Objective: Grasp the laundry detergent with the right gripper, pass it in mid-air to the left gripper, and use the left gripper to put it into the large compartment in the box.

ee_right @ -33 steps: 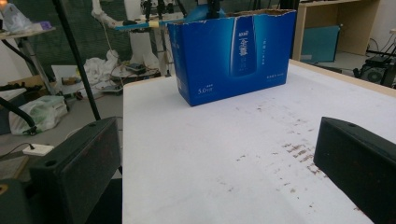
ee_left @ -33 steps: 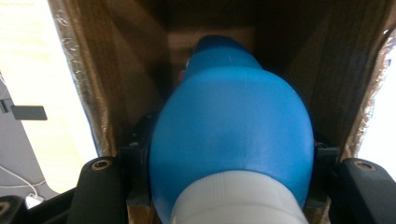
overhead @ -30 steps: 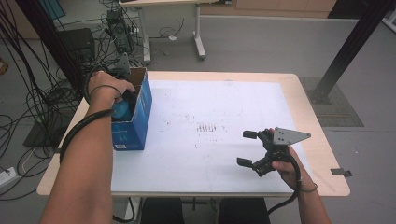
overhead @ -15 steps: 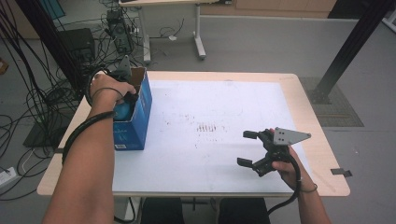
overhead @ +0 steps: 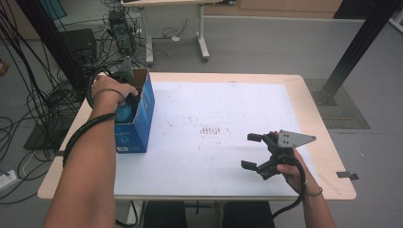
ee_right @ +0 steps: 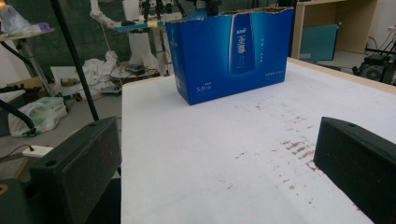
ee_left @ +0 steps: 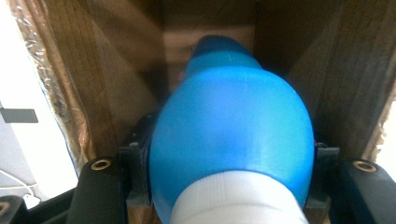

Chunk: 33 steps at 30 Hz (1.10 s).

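we keep the left gripper (ee_left: 219,205) clamped on the blue bottle (ee_left: 231,140) inside the box (overhead: 138,118) at far left; best lifted straight, clear of the walls; right gripper (overhead: 254,152) idles open, empty.

A blue box (overhead: 135,121) stands open-topped at the left edge of the white-covered counter (overhead: 214,114). The left hand (overhead: 111,90) reaches down into the box, where a blue bottle (overhead: 125,113) shows between its walls. Well apart, near the right front corner, the right gripper (overhead: 252,151) hovers above the counter, jaws spread wide and holding nothing.
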Tool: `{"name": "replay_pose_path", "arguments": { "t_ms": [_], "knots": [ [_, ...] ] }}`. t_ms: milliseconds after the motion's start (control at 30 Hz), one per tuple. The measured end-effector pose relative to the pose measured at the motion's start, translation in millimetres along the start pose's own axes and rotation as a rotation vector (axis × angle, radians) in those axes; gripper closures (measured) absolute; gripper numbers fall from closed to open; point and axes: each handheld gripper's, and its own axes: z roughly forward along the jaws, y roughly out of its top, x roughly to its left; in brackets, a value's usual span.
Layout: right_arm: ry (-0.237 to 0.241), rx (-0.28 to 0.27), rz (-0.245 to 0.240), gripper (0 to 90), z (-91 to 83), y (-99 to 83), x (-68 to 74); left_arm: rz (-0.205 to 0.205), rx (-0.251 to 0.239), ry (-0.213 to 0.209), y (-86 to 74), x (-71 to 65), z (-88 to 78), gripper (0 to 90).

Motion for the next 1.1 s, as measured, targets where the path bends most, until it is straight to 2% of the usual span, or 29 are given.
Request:
{"name": "replay_pose_path", "arguments": {
  "t_ms": [1100],
  "knots": [
    [-0.004, 0.003, 0.006, 0.8, 0.7, -2.0, -2.0, -0.003, -0.002, -0.008, 0.6, 2.2, -0.2, 37.3]
  ]
}}
